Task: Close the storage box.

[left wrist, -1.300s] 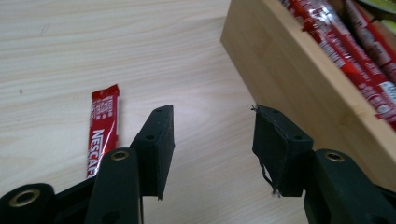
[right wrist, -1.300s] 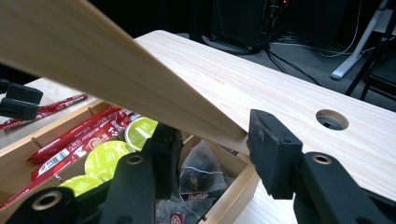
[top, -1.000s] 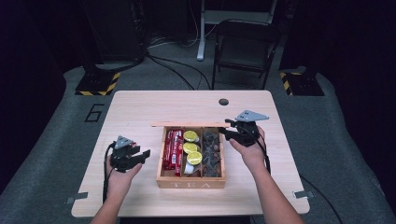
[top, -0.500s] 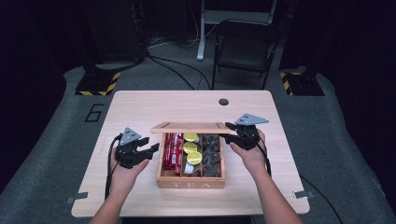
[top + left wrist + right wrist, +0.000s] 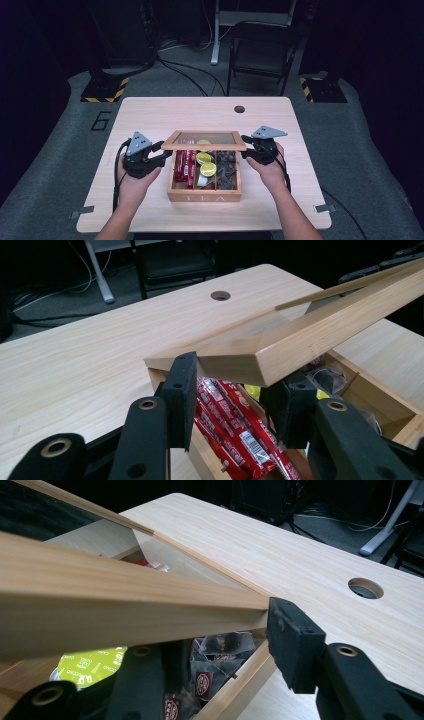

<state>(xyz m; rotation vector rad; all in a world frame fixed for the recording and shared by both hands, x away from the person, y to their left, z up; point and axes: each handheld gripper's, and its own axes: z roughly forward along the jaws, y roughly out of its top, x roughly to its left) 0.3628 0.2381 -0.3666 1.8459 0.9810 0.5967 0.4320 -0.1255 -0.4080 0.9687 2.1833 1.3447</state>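
High view: a wooden tea box [image 5: 205,192] sits at lower centre of the frame on the light wood counter [image 5: 150,115]. Its glass-paned lid [image 5: 204,140] is raised and tilted above the rear of the box, held level between both claws.

Left claw [image 5: 161,150], left of centre: it grips the left corner of the lid. Left gripper view: the lid corner [image 5: 260,357] lies between the two black pads [image 5: 182,390], which bear on the frame from either side. The jaws have just been closing, with the lid frame between them.

Right claw [image 5: 246,146], right of centre: it meets the right end of the lid. Right gripper view: one pad [image 5: 292,640] presses the end of the lid frame [image 5: 125,600]; the other jaw sits below the frame and its contact cannot be confirmed. The lid is clamped at this end.

Box contents, high view:
- left compartment: red packets [image 5: 185,164];
- middle compartment: yellow-green round capsules [image 5: 206,164];
- right compartment: dark tea bags [image 5: 227,170].

A round cable hole [image 5: 239,108] lies in the counter toward the upper right. A folding chair [image 5: 262,47] stands beyond the counter.
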